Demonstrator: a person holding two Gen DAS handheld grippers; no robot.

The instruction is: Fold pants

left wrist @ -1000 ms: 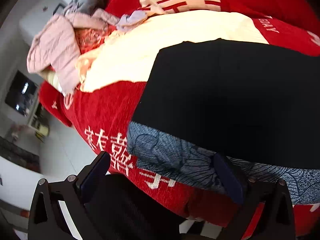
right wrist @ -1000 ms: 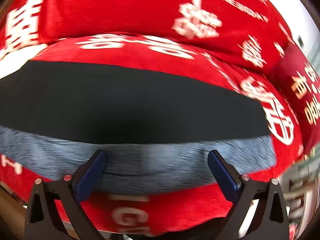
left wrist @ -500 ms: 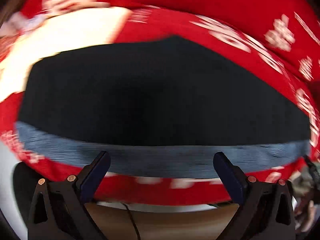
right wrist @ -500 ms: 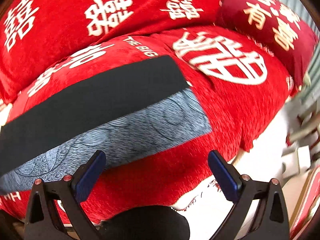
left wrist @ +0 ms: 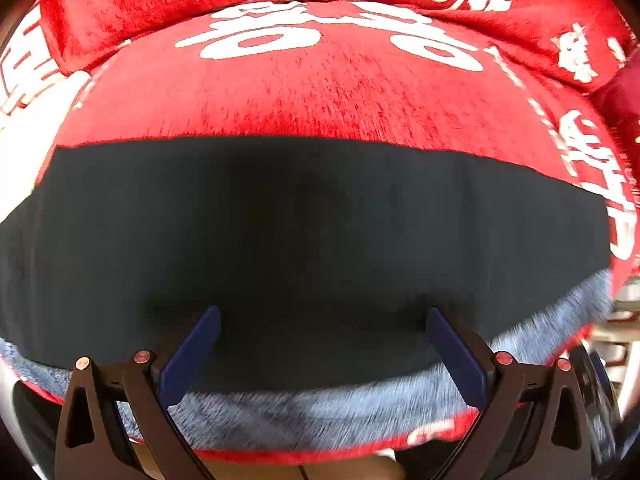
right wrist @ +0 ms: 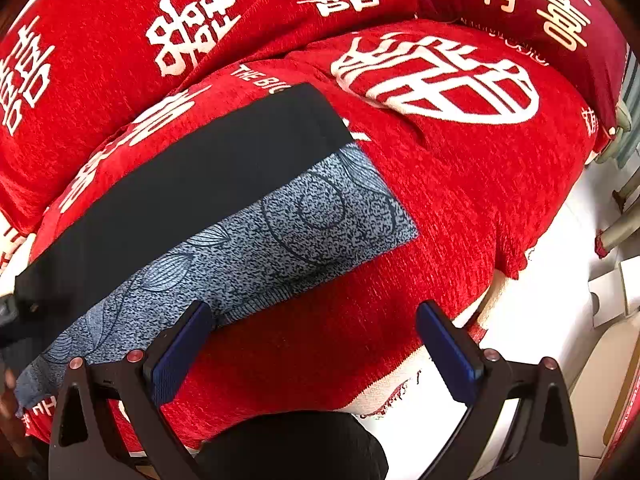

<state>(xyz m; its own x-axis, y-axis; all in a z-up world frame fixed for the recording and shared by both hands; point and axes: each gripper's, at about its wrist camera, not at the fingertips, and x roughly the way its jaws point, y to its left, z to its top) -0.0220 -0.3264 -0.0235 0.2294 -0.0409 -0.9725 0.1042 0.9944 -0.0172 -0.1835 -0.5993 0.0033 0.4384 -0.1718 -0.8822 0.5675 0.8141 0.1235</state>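
The pants (left wrist: 320, 232) lie flat on a red sofa: a black band with a blue-grey patterned strip (left wrist: 320, 412) along the near edge. My left gripper (left wrist: 322, 332) is open, close over the black cloth near its front edge. In the right wrist view the pants (right wrist: 192, 184) run from centre to lower left, with the patterned part (right wrist: 280, 236) ending in a square edge. My right gripper (right wrist: 312, 324) is open and empty above bare red cover, just right of the patterned end. Its left finger (right wrist: 180, 344) overlaps the cloth's edge.
The red sofa cover (right wrist: 460, 184) bears white characters. Red back cushions (right wrist: 160, 32) stand behind, and a dark red pillow (right wrist: 532, 4) at the far right. White floor (right wrist: 552, 280) and pale boxes lie right of the sofa's edge. A dark rounded object (right wrist: 288, 444) sits below the right gripper.
The left gripper has swung from the sofa's left end to the middle and dropped close over the black cloth. The right gripper has swung right to the pants' right end.
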